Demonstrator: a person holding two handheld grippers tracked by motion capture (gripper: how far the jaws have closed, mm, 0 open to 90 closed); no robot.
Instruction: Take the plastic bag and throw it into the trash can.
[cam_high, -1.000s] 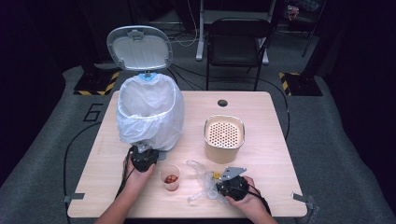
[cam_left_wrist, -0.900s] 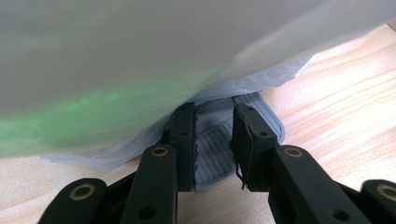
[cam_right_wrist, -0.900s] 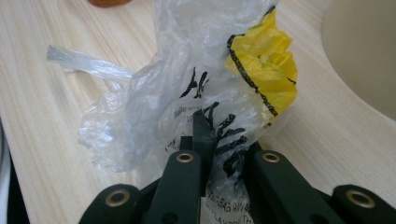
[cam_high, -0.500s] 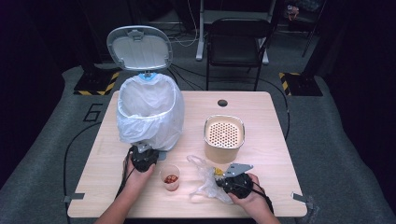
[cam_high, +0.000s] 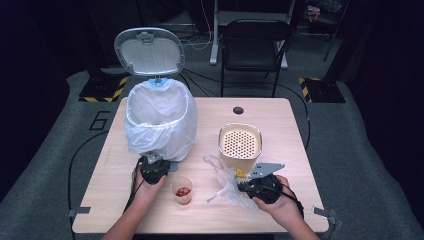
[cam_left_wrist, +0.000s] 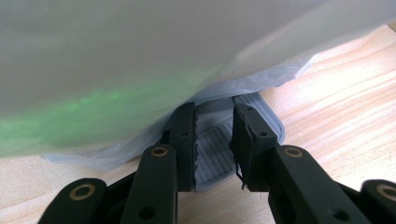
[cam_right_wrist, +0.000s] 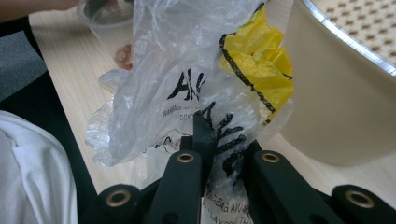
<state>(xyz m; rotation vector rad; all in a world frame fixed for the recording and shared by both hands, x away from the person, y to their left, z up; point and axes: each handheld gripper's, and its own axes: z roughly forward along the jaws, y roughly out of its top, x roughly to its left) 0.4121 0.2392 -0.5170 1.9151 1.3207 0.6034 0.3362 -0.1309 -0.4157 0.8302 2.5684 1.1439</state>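
A pedal bin (cam_high: 160, 122) lined with a white bag stands on the table's left, its lid (cam_high: 149, 51) up. My left gripper (cam_high: 153, 161) lies at the bin's foot. In the left gripper view its jaws (cam_left_wrist: 215, 109) are close together and rest on the grey ribbed pedal (cam_left_wrist: 212, 144), under the overhanging liner (cam_left_wrist: 140, 60). My right gripper (cam_high: 250, 186) is shut on a crumpled clear plastic bag (cam_high: 226, 181) with black print and holds it just off the table. The right gripper view shows that bag (cam_right_wrist: 177, 84) pinched in my jaws (cam_right_wrist: 224, 140), with a yellow scrap (cam_right_wrist: 257, 56) inside it.
A small clear cup (cam_high: 182, 189) with something red in it stands between my hands. A cream container (cam_high: 240, 145) with a perforated top stands right behind the bag. The wooden table (cam_high: 280, 120) has a cable hole (cam_high: 238, 110); a black chair (cam_high: 255, 45) stands beyond.
My right gripper has risen with the plastic bag, which now hangs more bunched and upright above the table. My left gripper has stayed on the pedal, and the lid is still up.
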